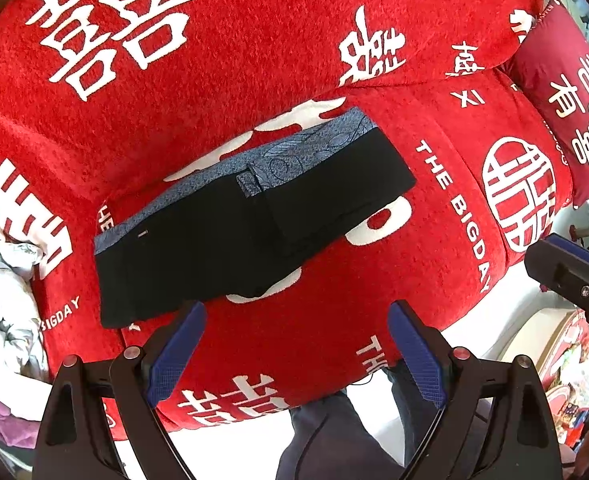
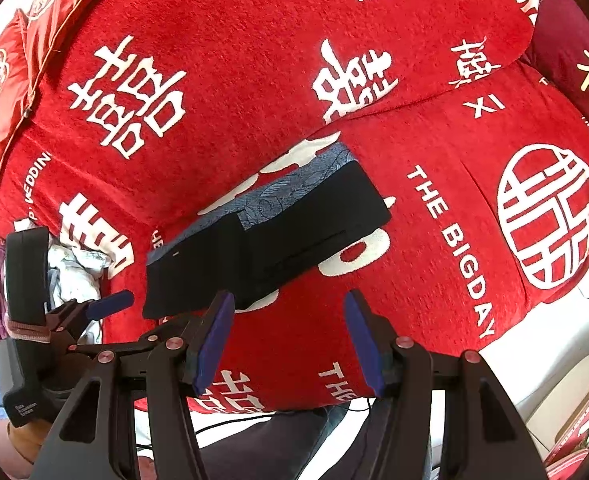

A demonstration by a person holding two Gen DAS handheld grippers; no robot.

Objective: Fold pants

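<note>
Folded pants on the red blanket, both grippers held off above the near edge.

We see the pants [image 1: 230, 236] lying as a compact black bundle with a blue patterned waistband along the far edge, resting on the red blanket [image 1: 294, 40] printed with white characters. The left gripper [image 1: 296, 350] hangs with its jaws wide and nothing between them, near the bundle's near edge; we cannot tell whether its blue pad touches the cloth. The right gripper [image 2: 288, 340] also has its jaws spread wide and bare. How many layers the bundle has is hidden from us. At the left edge a crumpled pale cloth [image 1: 2, 280] is cut off by the lens rim. A dark red pillow [image 1: 566, 92] sits at the far right, partly cropped.
</note>
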